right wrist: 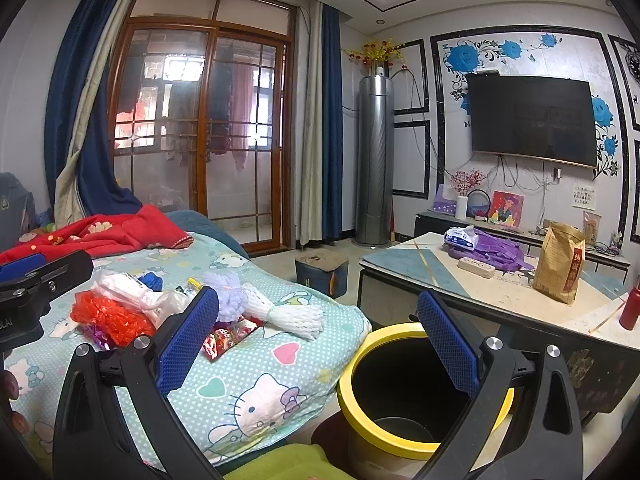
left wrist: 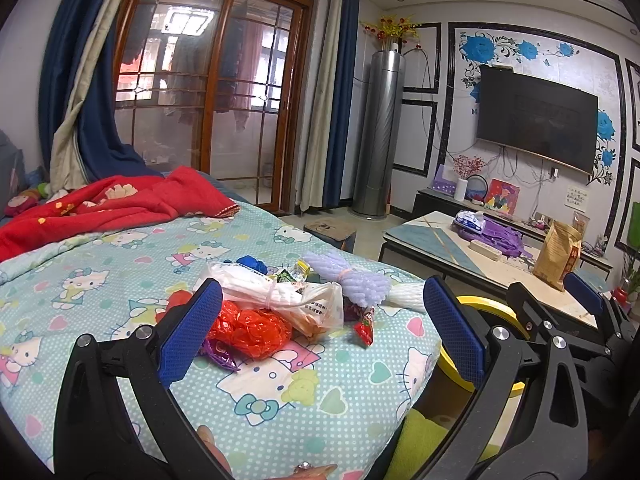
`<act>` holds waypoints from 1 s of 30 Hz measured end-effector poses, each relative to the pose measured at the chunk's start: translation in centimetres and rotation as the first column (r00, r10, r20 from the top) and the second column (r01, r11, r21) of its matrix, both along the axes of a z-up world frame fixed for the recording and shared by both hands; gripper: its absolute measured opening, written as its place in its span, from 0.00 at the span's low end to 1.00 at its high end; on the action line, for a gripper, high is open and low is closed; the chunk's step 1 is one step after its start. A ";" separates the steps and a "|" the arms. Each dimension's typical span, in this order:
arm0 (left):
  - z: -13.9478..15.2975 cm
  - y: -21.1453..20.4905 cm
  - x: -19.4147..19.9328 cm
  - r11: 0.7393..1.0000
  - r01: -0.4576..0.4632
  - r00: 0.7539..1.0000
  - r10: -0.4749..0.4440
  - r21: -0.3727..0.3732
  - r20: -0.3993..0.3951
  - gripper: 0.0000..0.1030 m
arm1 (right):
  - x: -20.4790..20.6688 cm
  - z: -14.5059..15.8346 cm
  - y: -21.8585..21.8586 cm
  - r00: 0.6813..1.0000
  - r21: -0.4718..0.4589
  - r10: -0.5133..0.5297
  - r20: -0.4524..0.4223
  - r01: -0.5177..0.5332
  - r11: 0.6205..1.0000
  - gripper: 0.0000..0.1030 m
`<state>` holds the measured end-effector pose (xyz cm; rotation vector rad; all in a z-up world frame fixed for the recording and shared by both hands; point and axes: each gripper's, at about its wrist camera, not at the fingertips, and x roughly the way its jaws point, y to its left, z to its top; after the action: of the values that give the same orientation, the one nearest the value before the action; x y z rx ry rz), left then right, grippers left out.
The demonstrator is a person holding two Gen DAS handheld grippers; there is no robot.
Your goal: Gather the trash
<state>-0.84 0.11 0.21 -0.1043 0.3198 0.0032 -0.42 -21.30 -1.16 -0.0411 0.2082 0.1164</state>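
Left wrist view looks over a bed covered in a pale blue cartoon-cat sheet (left wrist: 120,280). The left gripper (left wrist: 320,328) hangs above the sheet with its blue-padded jaws spread wide and nothing between them. Just ahead of it lies a pile of trash: a crumpled red plastic bag (left wrist: 252,330), a clear plastic bag (left wrist: 280,296) lying on top of it, a lavender foam net (left wrist: 352,280), a white foam net (left wrist: 404,298) beside that, and a small red snack wrapper (left wrist: 364,330) at the near edge of the pile. A red blanket (left wrist: 120,204) is bunched at the far end of the bed.

Right wrist view shows the right gripper (right wrist: 320,340), also spread wide and empty, poised over the gap between the bed edge and a yellow-rimmed trash bin (right wrist: 360,412) standing on the floor just beside the bed. The bin's dark inside faces up. Beyond it stands a low table (right wrist: 512,300) carrying a brown paper bag (right wrist: 560,264), a tissue pack (right wrist: 460,238) and a purple bundle (right wrist: 500,250). A dark television (right wrist: 528,120) hangs on the far wall.
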 end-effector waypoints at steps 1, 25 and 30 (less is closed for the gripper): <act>0.0 0.1 0.0 1.000 0.001 1.000 -0.001 -0.001 0.000 0.90 | 0.0 0.0 0.0 1.000 0.000 0.000 0.000 0.000 1.000 0.94; 0.3 4.3 0.7 0.995 -0.081 0.997 0.079 -0.056 -0.026 0.90 | 1.0 0.2 3.8 0.980 -0.038 0.194 -0.038 -0.195 0.980 0.94; 0.2 6.8 1.2 0.990 -0.108 0.993 0.104 -0.086 -0.052 0.90 | 1.9 0.6 5.3 0.967 -0.035 0.245 -0.075 -0.248 0.968 0.94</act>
<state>0.36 6.87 0.44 -0.2096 0.3613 0.0971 1.50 -16.00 -0.60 -0.1067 0.2756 0.3622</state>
